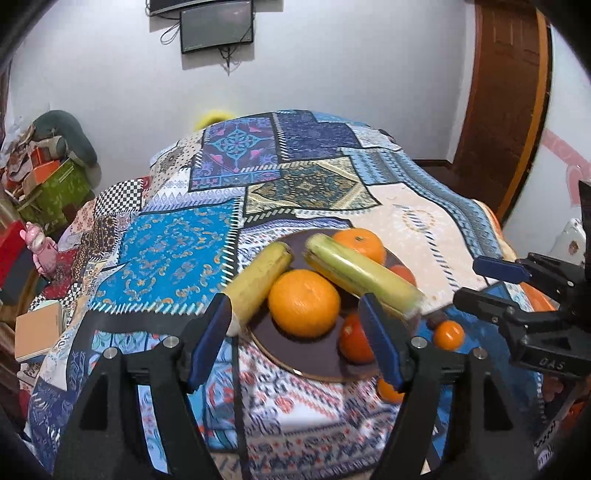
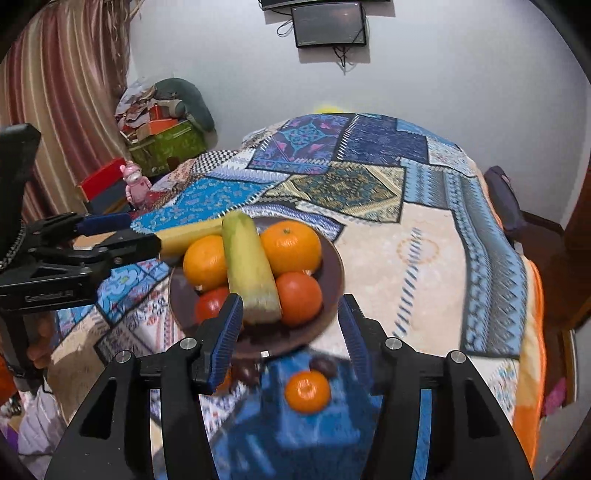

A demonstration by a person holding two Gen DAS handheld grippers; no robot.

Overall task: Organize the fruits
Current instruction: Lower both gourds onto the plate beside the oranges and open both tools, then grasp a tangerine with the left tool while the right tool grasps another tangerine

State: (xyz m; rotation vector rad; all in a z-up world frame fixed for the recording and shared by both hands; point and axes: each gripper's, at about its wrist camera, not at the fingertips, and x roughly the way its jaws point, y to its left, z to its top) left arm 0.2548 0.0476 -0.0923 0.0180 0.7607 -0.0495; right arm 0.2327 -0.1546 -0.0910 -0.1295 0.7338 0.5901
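Fruits [image 2: 255, 266] piled on dark plate [image 2: 332, 266], near edge blurred, left claw [image 1: 295, 339] and right claw [image 2: 291, 332] open, empty

Bed, covered by a blue patchwork-print blanket [image 2: 424, 229], bearing directly: one dark brown round plate [image 2: 334, 266] loaded with fruit; one small loose orange [image 2: 307, 391] on the blanket near the plate's front rim; two small dark round fruits [image 2: 323, 365], blurred, just beside that orange.

Pale white wall [image 1: 332, 74] carrying dark wall-mounted screen [image 1: 217, 25], brown wooden door [image 1: 506, 92] standing right, striped reddish curtain [image 2: 62, 92] hanging left, patchwork blue bedspread [image 1: 295, 166] covering bed
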